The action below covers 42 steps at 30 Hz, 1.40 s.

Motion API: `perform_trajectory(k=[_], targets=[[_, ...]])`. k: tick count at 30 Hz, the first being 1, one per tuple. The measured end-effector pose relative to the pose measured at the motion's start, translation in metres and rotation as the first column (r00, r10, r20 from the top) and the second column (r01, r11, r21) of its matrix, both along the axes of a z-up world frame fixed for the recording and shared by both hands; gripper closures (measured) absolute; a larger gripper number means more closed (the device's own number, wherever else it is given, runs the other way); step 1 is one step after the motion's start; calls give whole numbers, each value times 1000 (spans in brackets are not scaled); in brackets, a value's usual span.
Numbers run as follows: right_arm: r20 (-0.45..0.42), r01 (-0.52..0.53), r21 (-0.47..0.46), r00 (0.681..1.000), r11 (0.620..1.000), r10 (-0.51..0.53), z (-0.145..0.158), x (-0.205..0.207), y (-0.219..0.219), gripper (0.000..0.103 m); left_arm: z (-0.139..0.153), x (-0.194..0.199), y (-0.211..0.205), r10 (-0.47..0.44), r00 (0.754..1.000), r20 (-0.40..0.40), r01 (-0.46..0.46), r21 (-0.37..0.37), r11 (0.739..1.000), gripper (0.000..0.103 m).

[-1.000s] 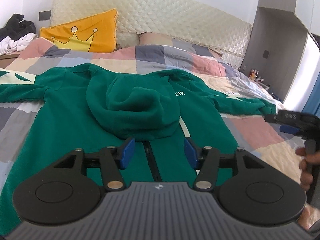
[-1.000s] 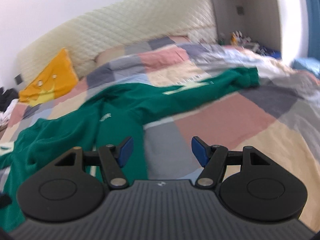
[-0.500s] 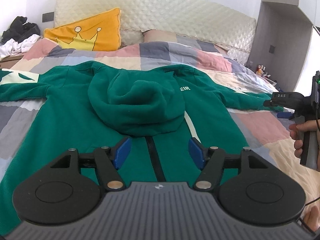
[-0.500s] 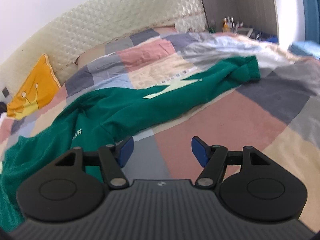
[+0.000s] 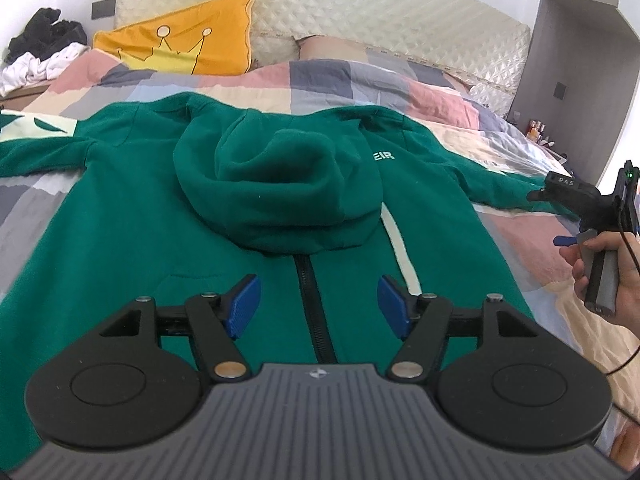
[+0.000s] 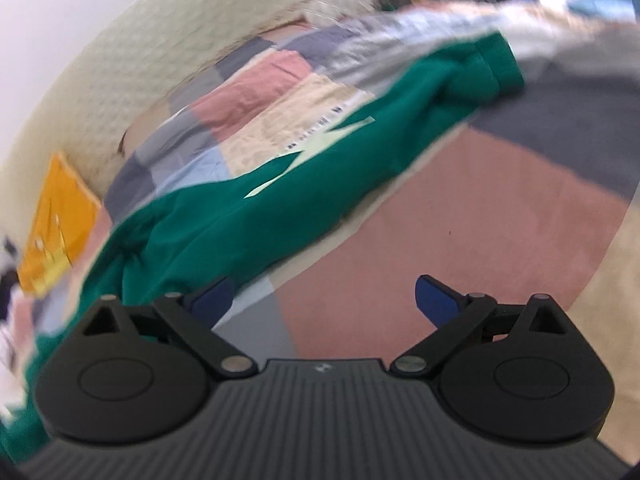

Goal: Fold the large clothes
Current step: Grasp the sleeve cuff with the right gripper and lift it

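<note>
A large green zip hoodie (image 5: 132,220) lies spread face up on the patchwork quilt (image 5: 440,92), its hood (image 5: 280,184) folded down over the chest. My left gripper (image 5: 318,304) hovers open over the black zipper (image 5: 316,332) just below the hood, with nothing between its blue pads. My right gripper (image 6: 324,300) is over the pink quilt patch (image 6: 460,232), short of the hoodie's outstretched sleeve (image 6: 340,168). Its jaws are opening and hold nothing. The sleeve's cuff (image 6: 496,64) lies far off at the upper right. The right wrist view is blurred.
A yellow crown pillow (image 5: 180,40) leans on the quilted headboard (image 5: 380,12). Loose clothes (image 5: 40,52) are piled at the far left. Small bottles (image 5: 536,128) stand on a stand at the right. A person's hand (image 5: 616,284) grips the right tool's handle.
The right gripper has swung across the quilt toward the sleeve, rolling as it went, and its jaws have spread wider. The left gripper has sunk slightly closer to the hoodie and widened a little.
</note>
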State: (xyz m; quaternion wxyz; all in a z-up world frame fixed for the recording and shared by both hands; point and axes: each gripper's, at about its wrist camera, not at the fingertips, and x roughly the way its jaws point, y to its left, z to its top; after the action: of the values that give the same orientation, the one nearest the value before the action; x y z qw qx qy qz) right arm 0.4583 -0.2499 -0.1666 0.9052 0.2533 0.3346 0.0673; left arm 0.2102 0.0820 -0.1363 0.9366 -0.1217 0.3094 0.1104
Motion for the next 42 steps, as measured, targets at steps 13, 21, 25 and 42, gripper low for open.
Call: perform_trajectory(k=[13,21,25,42], targets=[[-9,118,213,993,970,-118,-29,88,-51,4,-35,35,28,53,996,-69,-55,-39,998,33],[42,250,312,960,917,-276,-43,147,-83,4,-49,58,41,105,990,-92,-108,-34,994,33],[56,339,328,925,882,-376,-42,175,-104,4,-52,67,42,116,989,-89,-118,-8,993,33],[234,326,-37,922,945,-309,60,218,-120,89,-18,58,73,273,962,18,-272,-60,961,33]])
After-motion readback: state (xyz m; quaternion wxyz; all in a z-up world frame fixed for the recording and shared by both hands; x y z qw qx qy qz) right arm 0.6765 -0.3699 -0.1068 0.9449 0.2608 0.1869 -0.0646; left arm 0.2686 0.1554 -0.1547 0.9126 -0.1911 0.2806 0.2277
